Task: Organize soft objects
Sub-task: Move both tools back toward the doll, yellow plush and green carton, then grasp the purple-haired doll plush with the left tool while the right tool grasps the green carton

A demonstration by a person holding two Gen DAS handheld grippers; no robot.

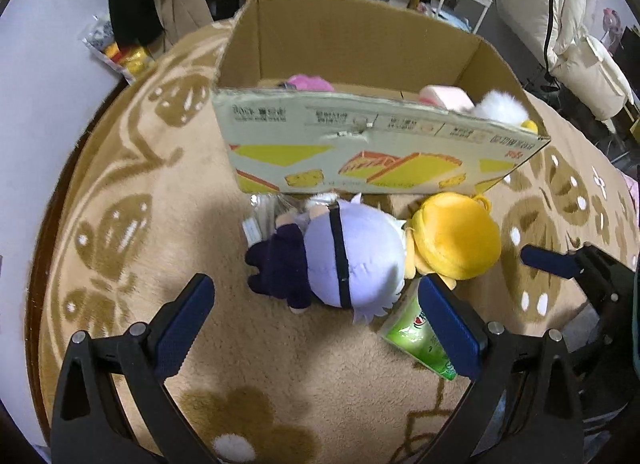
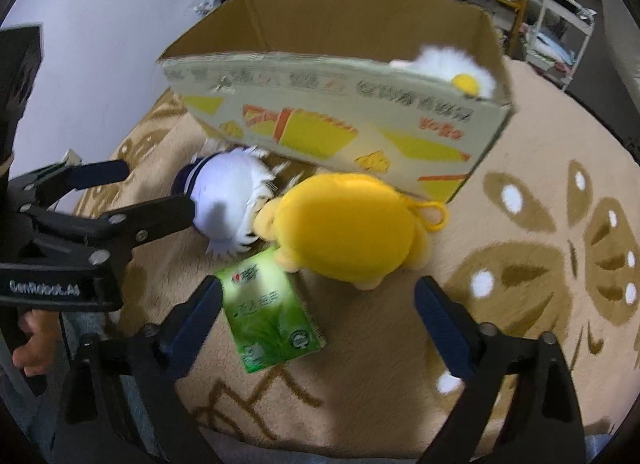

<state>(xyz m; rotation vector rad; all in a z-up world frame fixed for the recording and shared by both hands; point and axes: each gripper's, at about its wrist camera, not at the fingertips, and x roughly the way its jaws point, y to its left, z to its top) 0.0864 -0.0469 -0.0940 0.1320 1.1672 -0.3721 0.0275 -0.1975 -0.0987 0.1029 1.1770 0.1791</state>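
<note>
Lavender doll (image 1: 352, 260): round plush head (black band), frame centre.
Left gripper (image 1: 316, 304): spread wide, nothing held.
Right gripper (image 2: 318, 304): likewise spread, nothing held.

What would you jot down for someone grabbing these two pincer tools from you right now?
Left gripper: open, empty, fingers either side of the white-haired doll.
Right gripper: open, empty, near the yellow plush and green packet.
All three lie on the blanket, in front of the cardboard box.
Done: pink plush and white fluffy toy sit in the box.
Left: box the doll and yellow plush.
</note>
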